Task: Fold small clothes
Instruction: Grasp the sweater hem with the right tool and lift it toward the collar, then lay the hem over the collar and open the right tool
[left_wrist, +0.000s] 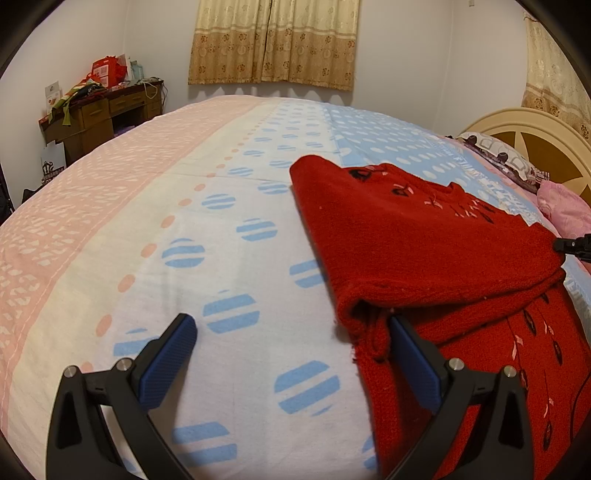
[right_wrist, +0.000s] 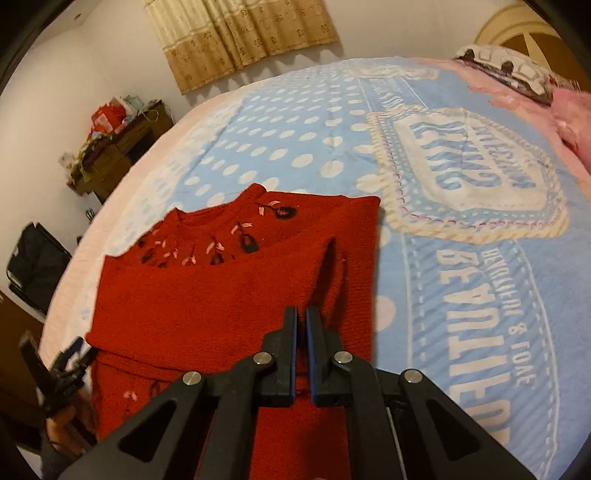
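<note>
Your red sweater (right_wrist: 207, 306) lies partly folded on the bed (right_wrist: 443, 295), thick, soft and floppy, so pinch doubled hem or fold edges; your left claw (left_wrist: 291, 354) gapes empty beside its cuff, your right claw (right_wrist: 301, 321) is pressed together above it.

The bed (left_wrist: 207, 229) wears a pink, white and blue dotted blanket (right_wrist: 461, 280). On it lies a red knit sweater (right_wrist: 207, 295), partly folded, with pillows (left_wrist: 498, 155) near the headboard.
</note>
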